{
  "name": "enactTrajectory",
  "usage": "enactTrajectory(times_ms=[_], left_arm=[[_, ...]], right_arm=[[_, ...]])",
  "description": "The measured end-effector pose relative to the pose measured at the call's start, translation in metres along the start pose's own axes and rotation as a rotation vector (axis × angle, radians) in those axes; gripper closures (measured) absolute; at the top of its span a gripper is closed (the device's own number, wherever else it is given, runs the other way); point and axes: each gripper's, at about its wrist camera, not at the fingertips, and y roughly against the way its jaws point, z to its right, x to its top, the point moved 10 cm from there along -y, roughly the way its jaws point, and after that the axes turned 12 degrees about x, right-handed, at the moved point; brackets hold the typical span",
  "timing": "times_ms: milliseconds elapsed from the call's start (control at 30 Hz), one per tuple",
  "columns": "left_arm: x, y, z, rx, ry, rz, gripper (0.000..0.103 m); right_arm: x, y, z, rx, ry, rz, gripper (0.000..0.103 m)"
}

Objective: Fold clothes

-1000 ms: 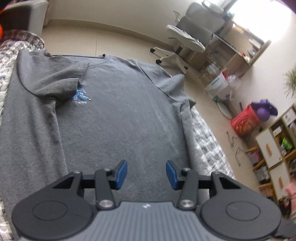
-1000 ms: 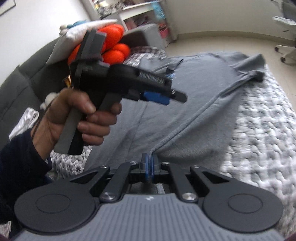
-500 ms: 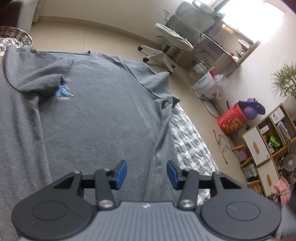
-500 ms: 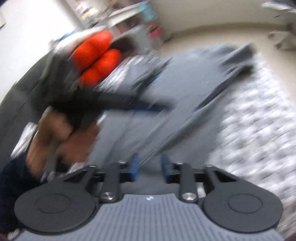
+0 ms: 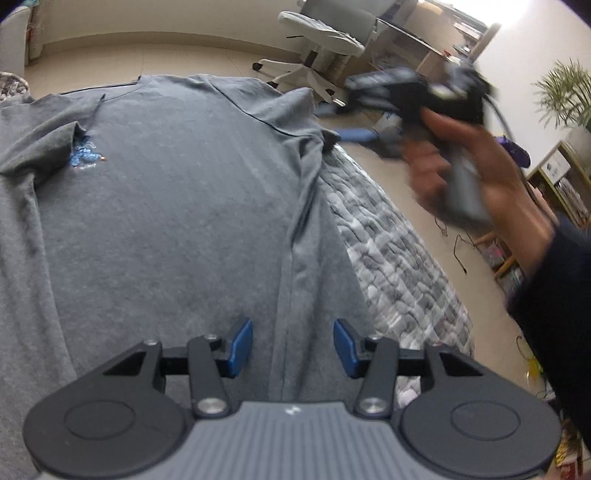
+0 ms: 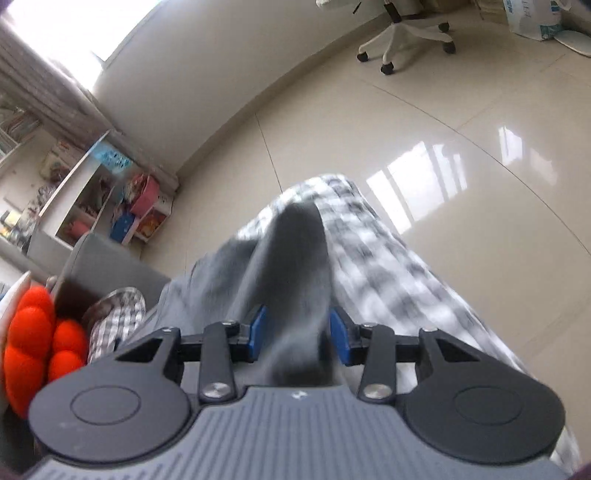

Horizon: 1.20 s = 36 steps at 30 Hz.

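A grey T-shirt (image 5: 166, 206) lies spread on a grey checked blanket (image 5: 391, 254), its left sleeve folded inward over a blue print (image 5: 83, 157). My left gripper (image 5: 293, 347) hangs open just above the shirt's lower right side, over a lengthwise crease, with nothing held. A hand (image 5: 461, 162) carries my right gripper (image 5: 332, 123), blurred, at the shirt's right sleeve (image 5: 310, 110). In the right wrist view the right gripper (image 6: 297, 334) is open, its blue pads (image 6: 258, 332) apart on either side of the blurred grey sleeve (image 6: 295, 266).
A white office chair (image 5: 321, 33) stands on the tiled floor beyond the bed, with a desk behind it. A potted plant (image 5: 565, 96) and shelves sit at the right. An orange cushion (image 6: 33, 343), a grey sofa arm (image 6: 107, 269) and toy shelves (image 6: 92, 192) lie left.
The right gripper let go of the shirt's edge, opened, and swung out to the right sleeve. The left gripper drifted right toward the shirt's side, staying open.
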Motion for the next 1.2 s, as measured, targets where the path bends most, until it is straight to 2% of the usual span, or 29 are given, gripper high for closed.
enactTrajectory(times_ms=[33, 133, 167, 267, 300, 400, 667, 833, 933, 1033, 1067, 1133, 1167, 1200], left_arm=[[-0.002, 0.001, 0.002, -0.005, -0.012, -0.002, 0.055], [-0.009, 0.004, 0.007, -0.035, -0.035, -0.017, 0.066], [-0.011, 0.007, 0.009, -0.05, -0.03, -0.021, 0.074], [-0.017, 0.015, 0.014, -0.095, -0.016, -0.032, 0.09], [-0.019, 0.018, 0.015, -0.11, -0.012, -0.036, 0.092], [-0.024, 0.026, 0.02, -0.155, 0.002, -0.048, 0.093], [-0.029, 0.048, 0.032, -0.25, 0.037, -0.033, 0.093], [-0.035, 0.058, 0.033, -0.299, 0.046, -0.027, 0.093], [-0.037, 0.059, 0.027, -0.303, 0.053, -0.026, 0.093], [-0.038, 0.061, 0.022, -0.308, 0.059, -0.024, 0.093], [-0.039, 0.062, 0.02, -0.309, 0.062, -0.024, 0.093], [-0.038, 0.064, 0.017, -0.314, 0.067, -0.018, 0.093], [-0.038, 0.065, 0.016, -0.319, 0.071, -0.015, 0.093], [-0.037, 0.066, 0.015, -0.325, 0.076, -0.013, 0.093]], right_arm=[[0.001, -0.006, -0.002, -0.009, 0.016, 0.004, 0.061], [0.003, -0.022, -0.01, -0.065, 0.113, -0.005, 0.059], [0.004, -0.027, -0.012, -0.088, 0.15, -0.01, 0.059], [0.007, -0.033, -0.021, -0.179, 0.274, -0.029, 0.089], [0.008, -0.031, -0.023, -0.175, 0.28, -0.027, 0.094], [0.013, -0.023, -0.045, -0.12, 0.312, 0.002, 0.096], [-0.008, -0.041, -0.13, -0.044, 0.572, -0.043, 0.096], [-0.044, -0.078, -0.179, -0.009, 0.81, -0.158, 0.096], [-0.088, -0.106, -0.194, 0.0, 0.986, -0.283, 0.096], [-0.138, -0.125, -0.199, 0.055, 1.139, -0.433, 0.094], [-0.148, -0.125, -0.203, 0.073, 1.174, -0.452, 0.093], [-0.156, -0.116, -0.214, 0.128, 1.191, -0.421, 0.089], [-0.15, -0.107, -0.219, 0.171, 1.134, -0.383, 0.08], [-0.142, -0.096, -0.223, 0.206, 1.069, -0.345, 0.06]])
